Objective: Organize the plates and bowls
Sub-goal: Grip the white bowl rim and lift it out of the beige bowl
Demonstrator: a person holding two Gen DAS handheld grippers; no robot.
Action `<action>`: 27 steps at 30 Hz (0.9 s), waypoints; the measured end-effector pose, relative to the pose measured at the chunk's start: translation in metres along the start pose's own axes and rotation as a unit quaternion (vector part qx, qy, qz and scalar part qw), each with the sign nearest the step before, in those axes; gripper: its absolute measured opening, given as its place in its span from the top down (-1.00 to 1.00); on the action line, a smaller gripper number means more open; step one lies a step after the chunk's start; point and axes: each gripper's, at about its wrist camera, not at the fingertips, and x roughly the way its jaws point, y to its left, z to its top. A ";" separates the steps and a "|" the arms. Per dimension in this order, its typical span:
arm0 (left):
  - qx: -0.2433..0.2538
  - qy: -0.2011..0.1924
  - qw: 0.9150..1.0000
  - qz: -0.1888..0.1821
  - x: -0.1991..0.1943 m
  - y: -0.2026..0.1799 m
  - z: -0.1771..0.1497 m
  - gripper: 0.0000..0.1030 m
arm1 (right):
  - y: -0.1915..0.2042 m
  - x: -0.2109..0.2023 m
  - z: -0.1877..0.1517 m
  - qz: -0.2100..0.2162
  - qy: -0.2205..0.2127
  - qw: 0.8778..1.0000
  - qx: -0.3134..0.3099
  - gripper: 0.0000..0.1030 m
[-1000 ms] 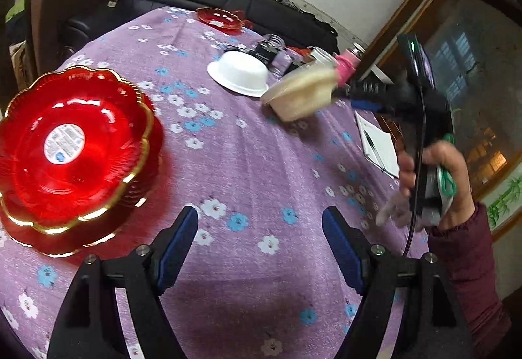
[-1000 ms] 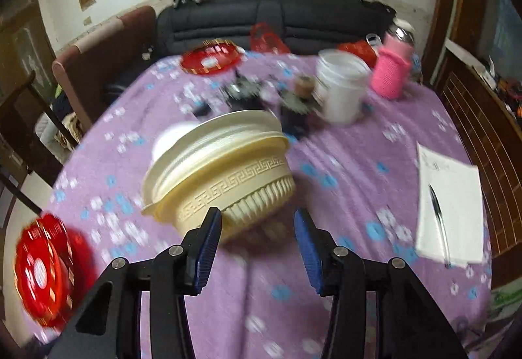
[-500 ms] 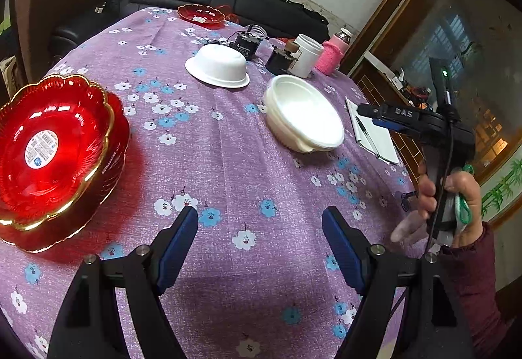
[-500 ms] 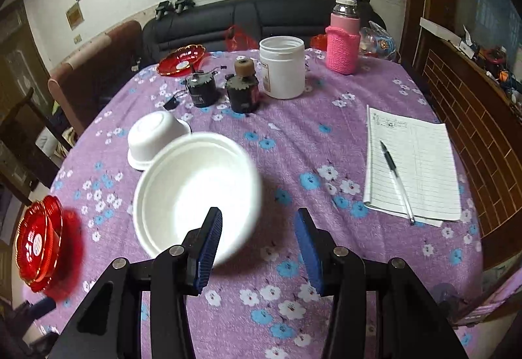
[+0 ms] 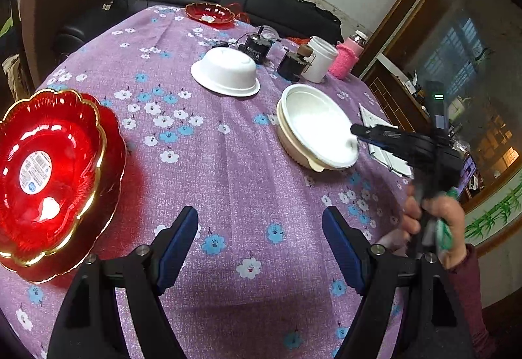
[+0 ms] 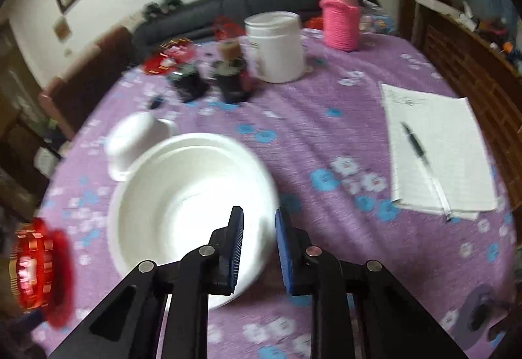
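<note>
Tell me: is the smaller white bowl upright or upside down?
Upside down. The smaller white bowl rests rim-down on the tablecloth, domed base up; the big bowl beside it sits open side up.

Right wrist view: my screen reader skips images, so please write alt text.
The right tool straddles the near rim of a big white bowl on a purple floral tablecloth. An upturned small bowl sits behind; a notepad lies right.
</note>
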 end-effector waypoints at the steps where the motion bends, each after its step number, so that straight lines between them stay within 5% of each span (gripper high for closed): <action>1: -0.001 0.002 1.000 0.000 0.002 0.001 0.000 -0.51 | 0.011 -0.007 -0.005 0.039 -0.001 0.999 -0.022 0.60; 4: -0.007 0.009 1.000 -0.003 0.009 0.006 -0.003 -0.51 | 0.040 -0.008 -0.017 0.101 0.024 0.991 -0.081 0.60; 8: -0.011 0.018 1.000 -0.007 0.015 0.008 -0.009 -0.51 | 0.079 0.006 -0.030 0.089 0.034 0.983 -0.156 0.60; 14: -0.002 0.015 1.000 0.000 0.013 0.008 -0.008 -0.51 | 0.099 0.028 -0.033 0.070 0.042 0.982 -0.173 0.60; 15: -0.001 0.014 1.000 0.001 0.012 0.007 -0.006 -0.51 | 0.097 0.029 -0.031 0.066 0.038 0.982 -0.170 0.73; 27: -0.023 -0.002 1.000 -0.011 0.016 -0.001 0.042 -0.51 | 0.098 -0.025 -0.051 0.068 -0.013 0.974 -0.218 0.84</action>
